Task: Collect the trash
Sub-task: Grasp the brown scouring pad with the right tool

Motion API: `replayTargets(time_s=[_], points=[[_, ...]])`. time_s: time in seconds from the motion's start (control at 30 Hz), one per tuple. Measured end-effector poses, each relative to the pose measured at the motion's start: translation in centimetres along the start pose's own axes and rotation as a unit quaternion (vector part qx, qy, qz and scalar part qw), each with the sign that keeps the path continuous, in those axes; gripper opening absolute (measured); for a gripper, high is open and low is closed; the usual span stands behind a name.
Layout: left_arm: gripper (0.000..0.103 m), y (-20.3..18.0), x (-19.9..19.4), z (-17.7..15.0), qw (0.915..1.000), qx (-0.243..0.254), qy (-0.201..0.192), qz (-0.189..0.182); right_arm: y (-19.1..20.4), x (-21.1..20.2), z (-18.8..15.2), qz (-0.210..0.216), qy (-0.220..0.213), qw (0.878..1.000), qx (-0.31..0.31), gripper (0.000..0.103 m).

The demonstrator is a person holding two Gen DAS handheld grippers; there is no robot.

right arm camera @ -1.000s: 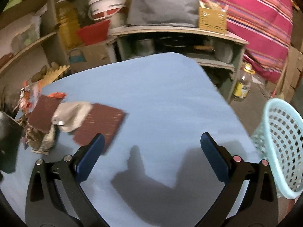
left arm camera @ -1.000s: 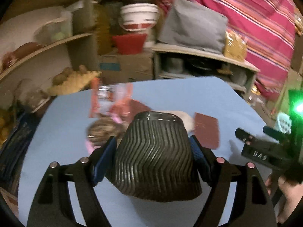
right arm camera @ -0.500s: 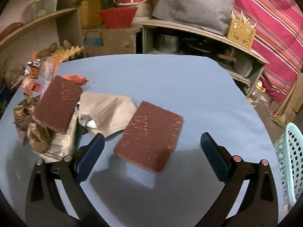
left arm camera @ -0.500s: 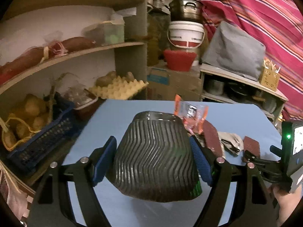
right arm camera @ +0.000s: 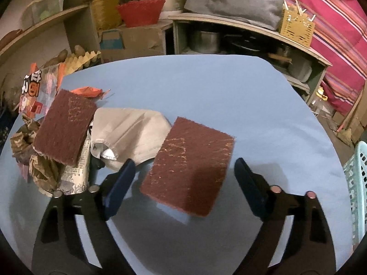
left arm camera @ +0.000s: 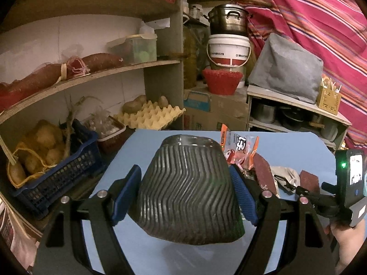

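My left claw grips the ribbed black bin, tilted above the table. Right claw closing around the near scouring pad, not yet pinching. Risk: pads skid, pad slides off.

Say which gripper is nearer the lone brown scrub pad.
Right. The right gripper straddles the scrub pad, jaws closing, pads not yet touching. The left gripper, holding the dark ribbed bin, sits across the trash pile.
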State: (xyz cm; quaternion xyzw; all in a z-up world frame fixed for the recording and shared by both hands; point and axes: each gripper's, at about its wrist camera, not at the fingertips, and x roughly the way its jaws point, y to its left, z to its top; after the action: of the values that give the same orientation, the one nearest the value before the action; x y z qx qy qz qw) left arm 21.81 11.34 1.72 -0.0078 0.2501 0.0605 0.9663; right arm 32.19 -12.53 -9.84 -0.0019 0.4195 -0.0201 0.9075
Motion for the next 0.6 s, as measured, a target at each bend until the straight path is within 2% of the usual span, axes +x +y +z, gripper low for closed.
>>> replayTargets(time_s=[0.1,0.3,0.47,0.6], points=[[0.077,-0.1,-0.1,0.1,1.0000,0.001,-0.002,0.000,0.0,0.1,0.0,0.001,0.003,1.000,0.000,0.073],[0.077,-0.4,0.0,0.1,1.0000,0.004,-0.002,0.003,-0.1,-0.1,-0.1,0.009,0.000,1.000,-0.002,0.069],[0.077,-0.8,0.2,-0.1,0.9999,0.009,-0.001,0.006,-1.0,-1.4,-0.5,0.023,-0.005,1.000,0.008,0.069],[0.077,-1.6,0.3,0.1,1.0000,0.009,0.001,0.001,-2.3,-3.7,-0.7,0.037,-0.025,0.999,0.007,0.069]])
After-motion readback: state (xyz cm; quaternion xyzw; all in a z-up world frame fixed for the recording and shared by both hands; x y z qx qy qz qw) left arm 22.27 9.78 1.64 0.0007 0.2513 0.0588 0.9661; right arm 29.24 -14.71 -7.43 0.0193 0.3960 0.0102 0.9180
